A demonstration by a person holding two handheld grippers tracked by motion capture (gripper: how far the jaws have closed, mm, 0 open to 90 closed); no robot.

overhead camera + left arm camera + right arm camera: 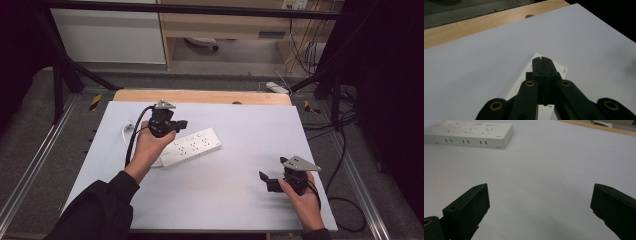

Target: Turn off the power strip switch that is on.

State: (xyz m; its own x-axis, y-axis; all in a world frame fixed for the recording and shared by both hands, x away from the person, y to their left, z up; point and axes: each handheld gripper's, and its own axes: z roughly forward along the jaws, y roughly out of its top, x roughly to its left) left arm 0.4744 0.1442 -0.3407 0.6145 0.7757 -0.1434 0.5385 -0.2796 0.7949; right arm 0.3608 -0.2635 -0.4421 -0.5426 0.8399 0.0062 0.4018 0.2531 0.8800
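Observation:
A white power strip (192,146) lies aslant on the white board (240,200), left of the middle. My left gripper (183,123) hovers over the strip's left part with its jaws pressed together and nothing between them. In the left gripper view the shut tips (541,60) sit above the strip's end (561,69). My right gripper (266,181) rests low at the board's right front, open wide and holding nothing. In the right gripper view its gripper (539,195) faces bare board, with the power strip (469,133) far off at the top left.
The strip's white cord and plug (127,128) lie at the board's left, by my left wrist. A wooden table edge (200,96) runs behind the board. Black frame posts and loose cables (345,150) stand off the right side.

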